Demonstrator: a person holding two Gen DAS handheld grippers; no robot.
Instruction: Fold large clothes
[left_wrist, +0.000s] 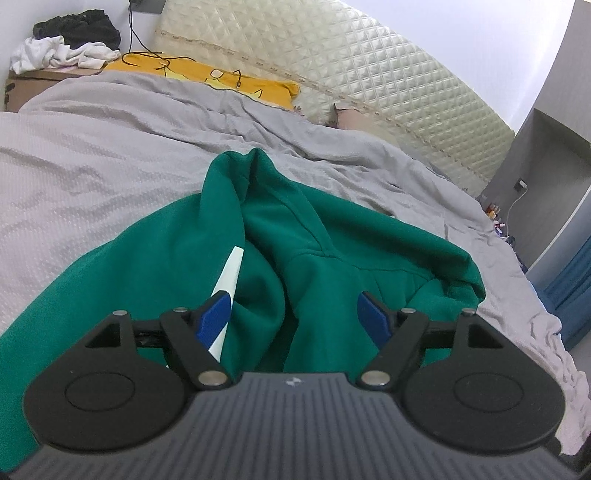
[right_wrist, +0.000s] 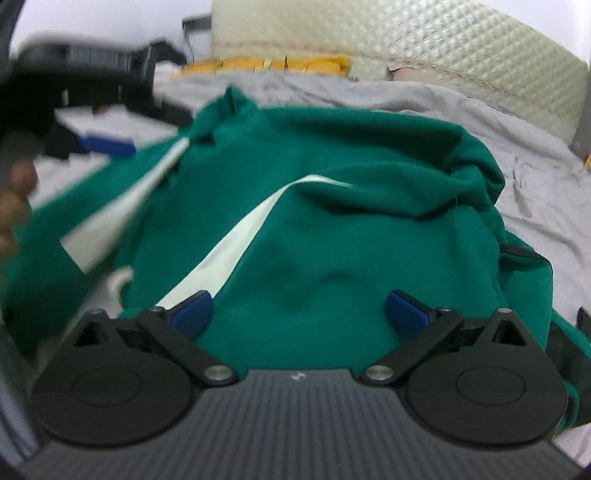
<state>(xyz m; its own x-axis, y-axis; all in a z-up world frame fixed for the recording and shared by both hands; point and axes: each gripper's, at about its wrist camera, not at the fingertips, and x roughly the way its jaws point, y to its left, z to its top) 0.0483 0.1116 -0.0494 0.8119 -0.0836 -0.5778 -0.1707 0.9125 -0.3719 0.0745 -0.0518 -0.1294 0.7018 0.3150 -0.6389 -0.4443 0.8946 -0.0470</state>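
Grey bedding (left_wrist: 110, 147) over a bed with a cream quilted headboard (left_wrist: 369, 66) forms the work surface, and a yellow pillow (left_wrist: 229, 79) lies far beyond the tongs. On it lies a large green fleece hooded sweatshirt with white stripes (left_wrist: 332, 236), bunched and rumpled, its hood (left_wrist: 258, 177) pushed up ahead; by this appearance no finished fold exists, so flattening, folding the sleeves in and doubling the body all remain. At left, the left gripper (left_wrist: 293, 317) is released, jaws apart, with green fabric and a white stripe (left_wrist: 229, 280) just ahead of its left pad, nothing pinched. At right, the right gripper (right_wrist: 301, 314) is released wide, with the sweatshirt body directly below and ahead; contact cannot be determined.
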